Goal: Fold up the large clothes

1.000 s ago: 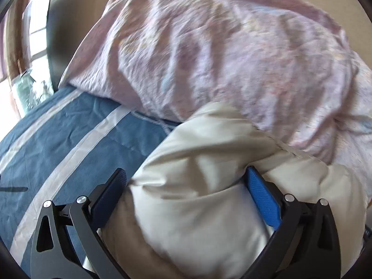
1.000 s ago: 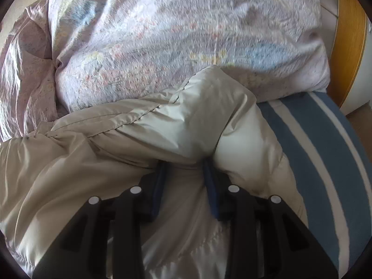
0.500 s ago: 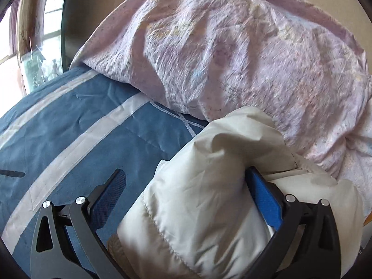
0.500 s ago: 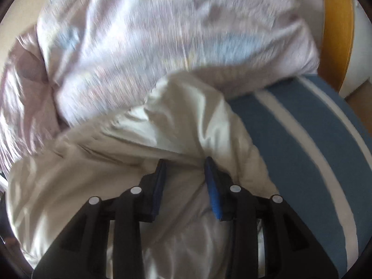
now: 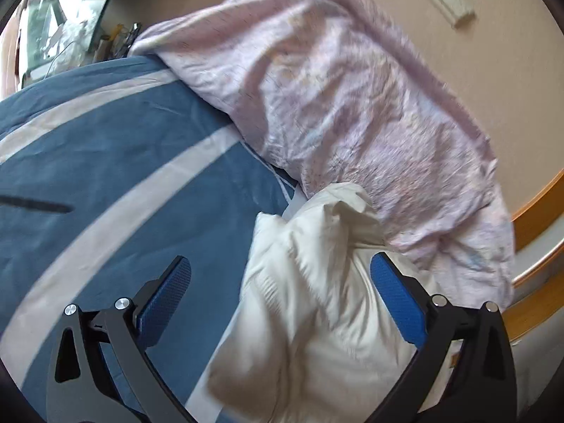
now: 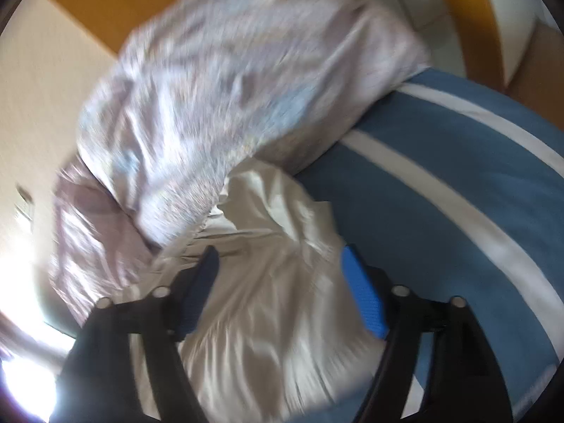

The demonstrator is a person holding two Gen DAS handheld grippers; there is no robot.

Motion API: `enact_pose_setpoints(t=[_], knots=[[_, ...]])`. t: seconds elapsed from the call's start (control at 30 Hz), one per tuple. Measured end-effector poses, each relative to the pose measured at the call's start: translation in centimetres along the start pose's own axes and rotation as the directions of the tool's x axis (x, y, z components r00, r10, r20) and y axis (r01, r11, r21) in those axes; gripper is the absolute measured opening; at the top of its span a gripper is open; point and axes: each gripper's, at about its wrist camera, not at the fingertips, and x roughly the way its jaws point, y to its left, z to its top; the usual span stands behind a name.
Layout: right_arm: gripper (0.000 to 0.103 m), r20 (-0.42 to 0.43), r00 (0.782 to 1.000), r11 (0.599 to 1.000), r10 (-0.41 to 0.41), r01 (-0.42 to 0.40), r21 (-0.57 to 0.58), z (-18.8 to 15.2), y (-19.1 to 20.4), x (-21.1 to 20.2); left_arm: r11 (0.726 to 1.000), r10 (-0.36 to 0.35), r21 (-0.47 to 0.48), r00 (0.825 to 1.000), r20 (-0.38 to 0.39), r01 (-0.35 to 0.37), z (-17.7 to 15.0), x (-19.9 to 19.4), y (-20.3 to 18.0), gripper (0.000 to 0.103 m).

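A cream padded jacket (image 5: pixel 317 299) lies bunched on the blue striped bedcover (image 5: pixel 105 176), its top edge against a pink floral pillow (image 5: pixel 335 88). My left gripper (image 5: pixel 280 259) stands wide open over the jacket's left edge. Its right pad (image 5: pixel 394 296) rests beside the fabric, and its left pad (image 5: pixel 165 296) hangs over bare bedcover. In the blurred right wrist view the jacket (image 6: pixel 275 317) bulges between the fingers of my right gripper (image 6: pixel 279 249). Its jaws are opening, and the pads stand apart from the fold.
The pillow (image 6: pixel 229 88) fills the space behind the jacket against the beige wall. The bedcover (image 6: pixel 458 194) stretches off to the right. A wooden bed frame (image 5: pixel 535 201) curves at the right, a wall socket (image 5: pixel 447 0) sits high up, and clutter (image 5: pixel 60 35) lies by the window.
The right gripper's jaws have spread from a narrow pinch on a jacket fold to a wide gap. Both views have rolled and slid sideways. The left view now shows more bedcover.
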Motion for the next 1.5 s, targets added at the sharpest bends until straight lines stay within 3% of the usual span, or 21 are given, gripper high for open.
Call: enact_pose_setpoints(t=[0.1, 0.23, 0.47, 0.63, 0.7, 0.9, 1.07, 1.13, 1.17, 1.23, 1.3, 1.5], knots=[[0.080, -0.047, 0.999, 0.994, 0.019, -0.014, 0.111, -2.1, -2.9, -1.3, 0.997, -0.038, -0.066, 0.999, -0.032, 0.036, -1.1, -2.4, 2.1, 0.102], [0.080, -0.152, 0.985, 0.965, 0.084, -0.042, 0.259, -4.9, -4.7, 0.6, 0.983, -0.081, -0.172, 0.993, -0.081, 0.066, -2.8, -2.7, 4.2, 0.102], [0.079, -0.175, 0.980, 0.960, 0.092, -0.040, 0.277, -6.0, -3.5, 2.2, 0.972, -0.126, -0.215, 0.983, -0.133, 0.096, -6.4, -1.7, 3.5, 0.102], [0.078, -0.183, 0.981, 0.958, 0.065, -0.010, 0.286, -6.0, -3.4, 3.4, 0.976, -0.111, -0.201, 0.985, -0.135, 0.083, -7.3, -0.6, 2.0, 0.102], [0.073, -0.185, 0.980, 0.957, 0.068, -0.011, 0.290, -6.2, -3.6, 3.7, 0.979, -0.099, -0.191, 0.986, -0.131, 0.072, -7.5, -0.1, 1.4, 0.102], [0.066, -0.153, 0.983, 0.957, 0.096, -0.049, 0.287, -6.3, -3.4, 4.5, 0.972, -0.109, -0.219, 0.987, -0.115, 0.082, -7.6, 1.4, 0.9, 0.083], [0.062, -0.112, 0.980, 0.942, 0.163, -0.121, 0.313, -6.4, -3.9, 4.9, 0.958, -0.131, -0.267, 0.987, -0.094, 0.101, -7.4, 2.2, 1.0, 0.078], [0.057, -0.100, 0.979, 0.942, 0.176, -0.138, 0.307, -6.4, -4.0, 5.0, 0.948, -0.142, -0.299, 0.986, -0.087, 0.110, -7.5, 2.4, 1.3, 0.066], [0.049, -0.094, 0.979, 0.944, 0.178, -0.143, 0.298, -6.4, -3.8, 5.0, 0.942, -0.141, -0.320, 0.986, -0.089, 0.106, -7.5, 2.5, 1.6, 0.062], [0.038, -0.080, 0.980, 0.949, 0.185, -0.157, 0.272, -6.3, -3.4, 4.6, 0.932, -0.148, -0.348, 0.984, -0.101, 0.104, -7.5, 2.7, 2.1, 0.041], [0.029, -0.064, 0.979, 0.956, 0.192, -0.172, 0.239, -6.0, -2.7, 4.0, 0.931, -0.171, -0.342, 0.980, -0.100, 0.127, -7.3, 2.3, 1.9, 0.029], [0.023, -0.013, 0.977, 0.971, 0.213, -0.211, 0.109, -5.6, 0.7, 1.1, 0.940, -0.214, -0.286, 0.974, -0.079, 0.184, -5.9, 0.1, 0.4, 0.020]])
